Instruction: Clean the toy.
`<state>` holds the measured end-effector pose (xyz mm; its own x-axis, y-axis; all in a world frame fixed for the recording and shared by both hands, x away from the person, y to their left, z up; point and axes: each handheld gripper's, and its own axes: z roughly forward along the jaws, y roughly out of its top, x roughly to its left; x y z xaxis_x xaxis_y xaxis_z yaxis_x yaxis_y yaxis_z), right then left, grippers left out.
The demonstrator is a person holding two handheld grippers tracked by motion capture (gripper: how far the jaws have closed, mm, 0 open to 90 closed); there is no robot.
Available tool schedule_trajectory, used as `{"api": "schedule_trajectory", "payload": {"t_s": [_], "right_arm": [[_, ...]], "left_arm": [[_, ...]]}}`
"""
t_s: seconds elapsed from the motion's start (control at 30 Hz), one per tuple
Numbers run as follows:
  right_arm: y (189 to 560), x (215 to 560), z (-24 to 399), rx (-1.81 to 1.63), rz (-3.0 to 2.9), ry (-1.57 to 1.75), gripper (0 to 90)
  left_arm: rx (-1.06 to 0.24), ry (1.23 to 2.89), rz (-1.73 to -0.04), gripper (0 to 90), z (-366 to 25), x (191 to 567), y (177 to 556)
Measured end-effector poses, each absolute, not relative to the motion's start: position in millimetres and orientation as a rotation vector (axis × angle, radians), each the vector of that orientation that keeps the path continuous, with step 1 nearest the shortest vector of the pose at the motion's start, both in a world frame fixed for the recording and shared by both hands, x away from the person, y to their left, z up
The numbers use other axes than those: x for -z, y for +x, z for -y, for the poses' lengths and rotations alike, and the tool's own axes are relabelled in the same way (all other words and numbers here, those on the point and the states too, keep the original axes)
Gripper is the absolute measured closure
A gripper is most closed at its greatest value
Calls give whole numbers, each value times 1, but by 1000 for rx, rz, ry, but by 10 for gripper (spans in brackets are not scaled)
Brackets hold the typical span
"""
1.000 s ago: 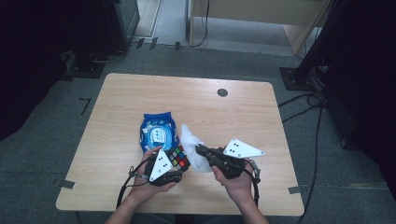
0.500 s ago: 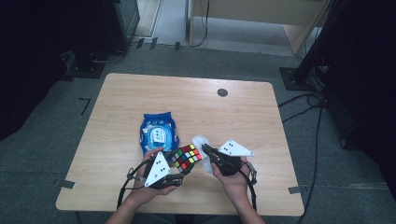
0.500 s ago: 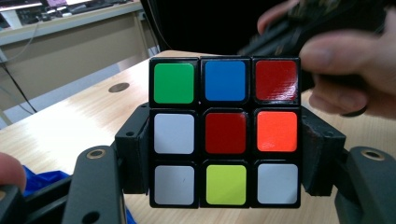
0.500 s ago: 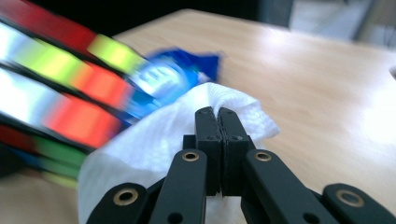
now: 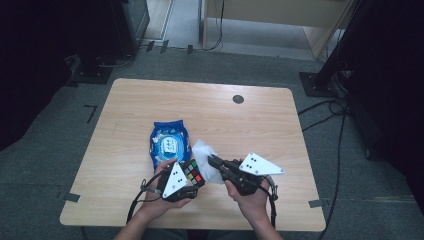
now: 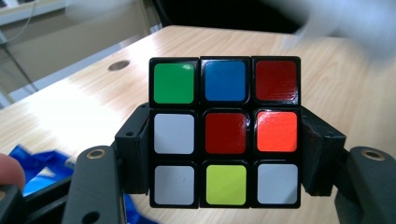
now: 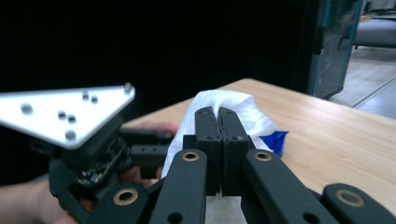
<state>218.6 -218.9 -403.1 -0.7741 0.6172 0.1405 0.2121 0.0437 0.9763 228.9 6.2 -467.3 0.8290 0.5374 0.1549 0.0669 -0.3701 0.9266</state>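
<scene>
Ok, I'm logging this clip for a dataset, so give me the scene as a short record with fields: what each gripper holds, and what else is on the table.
left gripper: shut on the puzzle cube, jaws against its two sides, held above the table
cube face toward the camera: green, blue, red on top; white, red, orange in the middle; white, yellow-green, white at the bottom
right gripper: shut on the white wipe, which drapes around the jaws
wipe position: beside the cube
table: light wood, with the blue wipes pack lying flat

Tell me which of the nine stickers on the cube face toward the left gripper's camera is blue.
The blue sticker is the top-middle one on the cube, between green and dark red. No other sticker on that face is blue.
</scene>
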Motion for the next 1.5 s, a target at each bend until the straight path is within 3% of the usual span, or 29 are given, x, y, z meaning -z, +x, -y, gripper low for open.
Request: {"api": "schedule_trajectory", "payload": {"t_s": [0.3,0.57,0.7,0.93,1.07,1.2,1.33,1.5], "right_arm": [[226,431,213,-1689,-2011,932,895],[255,472,242,-1342,-2049,1135,894],[261,467,264,-1331,-1970,1199,885],[259,453,274,-1461,-1897,1311,577],[251,439,257,-1779,-1939,1342,455],[243,428,230,-1885,-2036,1347,333],[240,432,207,-1826,-2119,1378,276],[244,446,202,-1856,-2129,1475,320]], "left_arm": [[-488,1834,-432,341,-15,456,226],[-486,1777,-461,341,-29,447,230],[-492,1778,-500,341,-34,449,236],[-535,1802,-533,341,-31,453,238],[-544,1799,-547,341,-28,455,238],[-552,1808,-546,341,-23,457,236],[-556,1814,-532,341,-17,458,232],[-569,1832,-499,340,-12,459,229]]}}
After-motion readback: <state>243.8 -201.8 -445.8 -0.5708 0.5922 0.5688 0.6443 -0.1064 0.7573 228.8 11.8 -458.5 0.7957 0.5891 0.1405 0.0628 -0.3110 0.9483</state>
